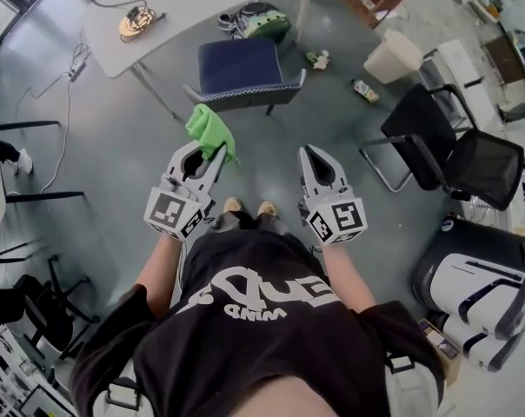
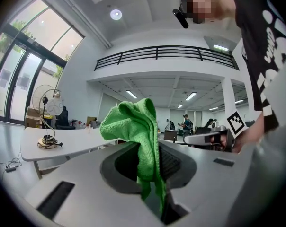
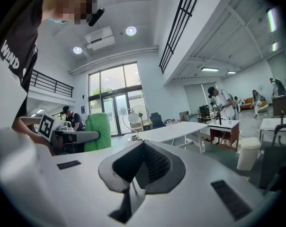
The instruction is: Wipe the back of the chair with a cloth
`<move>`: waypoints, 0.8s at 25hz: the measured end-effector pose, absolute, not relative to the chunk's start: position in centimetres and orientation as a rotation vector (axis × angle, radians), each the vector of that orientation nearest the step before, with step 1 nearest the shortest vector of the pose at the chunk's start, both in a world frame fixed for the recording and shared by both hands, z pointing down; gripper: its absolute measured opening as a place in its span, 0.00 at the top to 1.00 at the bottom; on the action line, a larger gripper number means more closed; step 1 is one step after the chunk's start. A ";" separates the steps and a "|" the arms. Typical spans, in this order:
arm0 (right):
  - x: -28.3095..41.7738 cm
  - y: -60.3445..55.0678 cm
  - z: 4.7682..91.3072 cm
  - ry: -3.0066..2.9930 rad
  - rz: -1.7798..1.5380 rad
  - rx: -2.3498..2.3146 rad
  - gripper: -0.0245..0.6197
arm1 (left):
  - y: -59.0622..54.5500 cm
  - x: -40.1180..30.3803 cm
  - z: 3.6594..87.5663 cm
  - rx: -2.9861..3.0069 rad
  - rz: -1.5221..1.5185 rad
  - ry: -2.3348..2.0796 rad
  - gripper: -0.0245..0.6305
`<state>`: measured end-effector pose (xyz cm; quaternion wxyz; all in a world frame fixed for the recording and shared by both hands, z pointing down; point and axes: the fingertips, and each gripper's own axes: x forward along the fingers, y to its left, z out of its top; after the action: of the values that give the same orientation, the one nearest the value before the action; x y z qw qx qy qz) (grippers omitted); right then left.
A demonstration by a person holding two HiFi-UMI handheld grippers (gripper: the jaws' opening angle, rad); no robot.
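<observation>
The white counter (image 1: pixel 202 3) runs from 11 to 12 o'clock. The blue chair (image 1: pixel 241 66) stands just below it at 12, its back toward the person. Both forearms (image 1: pixel 162 272) reach forward side by side. The right tool (image 1: pixel 311 153) points to 12, jaws together and empty. The left tool (image 1: pixel 215 153) is clamped on the green cloth (image 1: pixel 210 129), which is bunched above its tips, near the chair back.

A long white surface (image 1: pixel 202 3) carries a coiled cable (image 1: pixel 137 23), and a green and grey bag (image 1: pixel 261 20) lies on the floor (image 1: pixel 106 146) by its edge. A white bin (image 1: pixel 393 56) stands near a bottle (image 1: pixel 364 91) that lies on its side.
</observation>
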<state>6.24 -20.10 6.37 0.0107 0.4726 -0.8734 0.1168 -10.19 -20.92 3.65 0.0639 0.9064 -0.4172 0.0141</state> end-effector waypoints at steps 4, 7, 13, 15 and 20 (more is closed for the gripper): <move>6.5 -19.7 7.2 -2.722 0.395 1.499 0.97 | -20.1 -9.9 4.7 2.749 0.038 -1.242 0.86; 6.6 -19.4 7.5 -2.716 0.382 1.504 0.97 | -19.9 -10.1 5.4 2.727 0.044 -1.271 0.86; 6.3 -19.1 7.1 -2.733 0.359 1.483 0.97 | -20.0 -10.5 5.6 2.662 0.010 -1.331 0.86; 6.0 -18.9 7.0 -2.739 0.350 1.476 0.97 | -19.9 -10.6 5.6 2.649 0.009 -1.333 0.86; 5.8 -18.4 7.3 -2.744 0.363 1.464 0.97 | -19.7 -10.5 5.5 2.642 0.008 -1.336 0.86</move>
<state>5.85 -18.38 7.30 0.0054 0.4675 -0.8764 0.1159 -10.53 -19.70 5.53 0.0904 0.8887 -0.4496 0.0026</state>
